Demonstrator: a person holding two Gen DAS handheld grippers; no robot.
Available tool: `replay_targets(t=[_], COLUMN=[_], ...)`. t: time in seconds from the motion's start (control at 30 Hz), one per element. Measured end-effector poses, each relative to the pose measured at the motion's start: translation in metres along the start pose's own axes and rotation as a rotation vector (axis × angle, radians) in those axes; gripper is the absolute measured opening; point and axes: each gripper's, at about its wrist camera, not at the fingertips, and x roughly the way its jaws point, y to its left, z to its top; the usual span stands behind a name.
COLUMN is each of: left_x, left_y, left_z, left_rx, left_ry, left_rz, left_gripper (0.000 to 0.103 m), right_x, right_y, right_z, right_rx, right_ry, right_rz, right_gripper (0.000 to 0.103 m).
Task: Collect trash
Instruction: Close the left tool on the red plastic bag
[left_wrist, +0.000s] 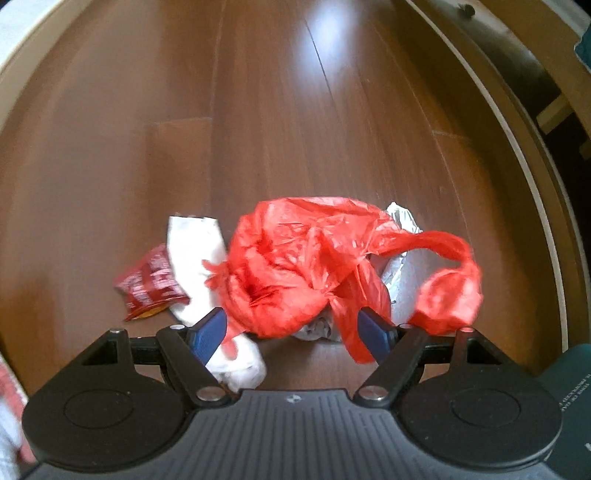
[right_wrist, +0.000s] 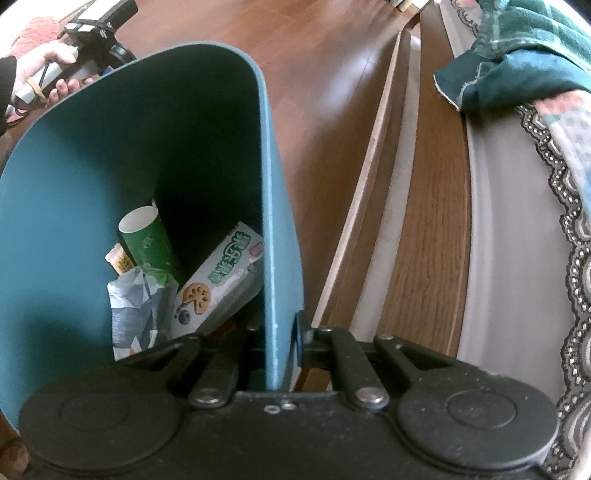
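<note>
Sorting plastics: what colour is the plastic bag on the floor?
Red; the plastic bag shows best in the left wrist view.

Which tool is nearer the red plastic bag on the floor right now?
Left. The left tool hangs open just over the red plastic bag, its fingers straddling it. The right tool is shut on the teal bin's wall, away from the bag.

Brown wood floor; green checked cloth over lace-edged bedding.

Plastic bag at lower centre on the floor, snack wrapper lower left, paper cup inside the bin
</note>
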Motion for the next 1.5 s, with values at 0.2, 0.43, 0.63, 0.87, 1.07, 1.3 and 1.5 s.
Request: replay_targets(t=[0.2, 0.43, 0.63, 0.87, 1.07, 1.3, 1.5], left_x=[0.021, 0.017, -0.01, -0.046, -0.035, -0.016, 0.016], left_y=[-0.003, 0.002, 0.011, 0.023, 0.018, 0.011, -0.009], left_z=[0.001, -0.004, -0.011, -0.004, 0.011, 0.028, 0.041], left_rx=[-0.017, -0.053, -0.097, -0.078, -0.059, -0.039, 0.019], left_ry=[-0.01, -0.008, -0.057, -0.099, -0.08, -0.123, -0.067], left_rz=[0.001, -0.046, -0.05, -0.067, -0.049, -0.039, -0.028], left_gripper=[0.076, 0.009, 0.002, 0.003, 0.025, 0.08, 0.08], right_x=[0.004, 0.003, 0.004, 0.004, 0.003, 0.004, 0.004], right_y=[0.001, 0.003, 0.002, 0.002, 0.002, 0.003, 0.004], right_z=[-0.001, 0.0, 0.0, 0.0, 0.002, 0.003, 0.004], right_rx=[0.019, 0.024, 0.019, 0.015, 0.015, 0.011, 0.01], right_ry=[0.036, 0.048, 0.038, 0.033, 0.034, 0.04, 0.046], right_rz=[-0.015, -0.022, -0.027, -0.029, -0.03, -0.03, -0.031], right_gripper=[0.005, 0.005, 0.005, 0.005, 0.006, 0.008, 0.009])
